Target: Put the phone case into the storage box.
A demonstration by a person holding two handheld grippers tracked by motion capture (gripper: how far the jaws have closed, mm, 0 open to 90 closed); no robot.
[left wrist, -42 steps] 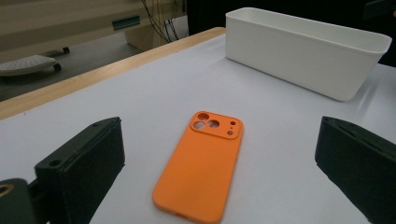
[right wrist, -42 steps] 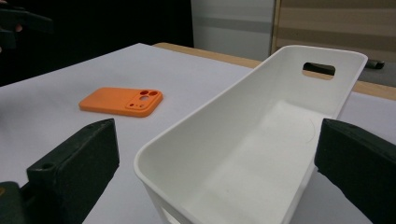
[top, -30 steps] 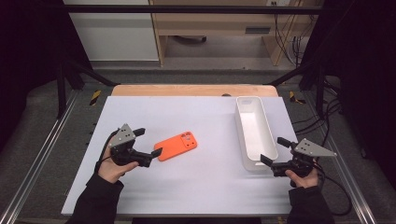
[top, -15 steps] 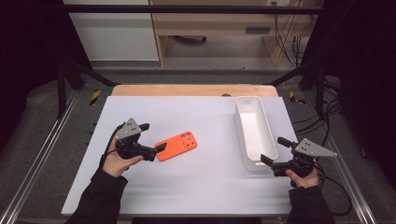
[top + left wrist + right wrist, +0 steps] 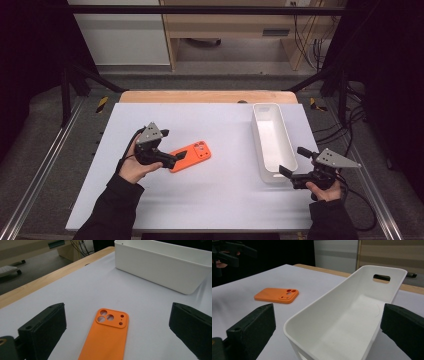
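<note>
An orange phone case [image 5: 194, 154] lies flat, camera cutouts up, left of the middle of the white table top [image 5: 220, 200]. My left gripper [image 5: 172, 145] is open at the case's near-left end. In the left gripper view the case [image 5: 107, 340] lies between the wide-apart jaws of that gripper [image 5: 117, 327], untouched. A long white tray [image 5: 258, 135] stands empty at the right. My right gripper [image 5: 292, 161] is open at the tray's near end. In the right gripper view its jaws [image 5: 328, 332] stand either side of the tray's near rim [image 5: 324, 300], with the case [image 5: 277, 295] farther off.
A wooden strip [image 5: 200, 96] runs along the table's far edge. Metal rails [image 5: 45, 165] flank the table, and cables [image 5: 360, 145] hang off its right side. The tray's side wall [image 5: 162, 267] rises beyond the case in the left gripper view.
My left gripper has moved right and a little forward, so its open jaws now flank the near end of the orange case. The right gripper and the tray have stayed put.
</note>
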